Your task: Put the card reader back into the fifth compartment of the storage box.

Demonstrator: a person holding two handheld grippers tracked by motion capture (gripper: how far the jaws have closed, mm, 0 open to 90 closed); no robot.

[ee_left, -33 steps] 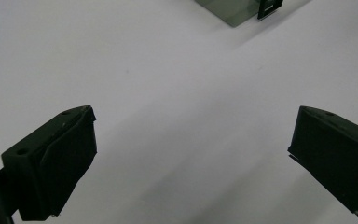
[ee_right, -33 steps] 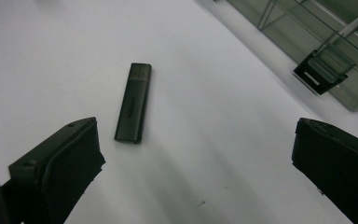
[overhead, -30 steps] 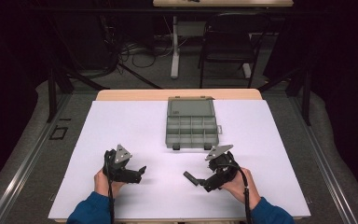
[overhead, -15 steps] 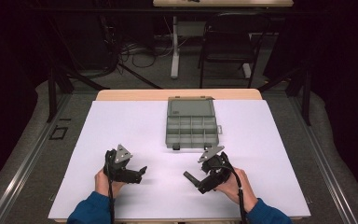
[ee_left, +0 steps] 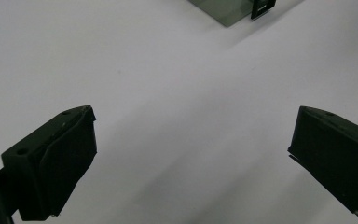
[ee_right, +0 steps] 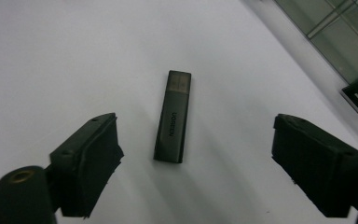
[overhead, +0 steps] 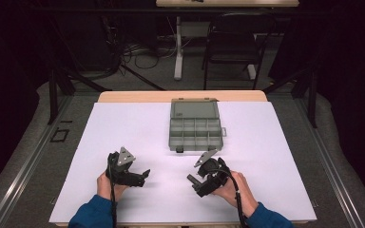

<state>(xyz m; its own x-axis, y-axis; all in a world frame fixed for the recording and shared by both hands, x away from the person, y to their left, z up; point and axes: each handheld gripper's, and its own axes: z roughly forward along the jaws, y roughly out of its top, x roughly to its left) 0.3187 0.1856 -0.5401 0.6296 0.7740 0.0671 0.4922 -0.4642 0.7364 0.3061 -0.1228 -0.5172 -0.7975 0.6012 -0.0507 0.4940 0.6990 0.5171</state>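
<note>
- On the white bench (overhead: 123, 123), near its front edge, a dark USB stick (ee_right: 172, 116) lies flat between the spread jaws of the right tongs (ee_right: 193, 163); from above it shows as a small dark bar (overhead: 193, 178) at those tongs' tips (overhead: 200, 183).
- Those jaws have just been closing a little, with the stick between them, yet neither pad touches it; I would call them spread, not pinching.
- For a clean pickup, I would centre the stick first: it sits nearer the left jaw in the right gripper view, so a small sideways shift evens the gap.
- Its long axis runs roughly along the jaws, which suits a pinch across the narrow sides; keeping that alignment should stop it twisting.
- Pads should come low, near the bench, since the stick is thin and could skid away.
- Left tongs (ee_left: 191, 154) hover spread with nothing between them, bare bench beneath.
- Beyond both hands, the open compartment case (overhead: 196, 129) waits mid-bench, well apart from the stick, likely its destination.
</note>
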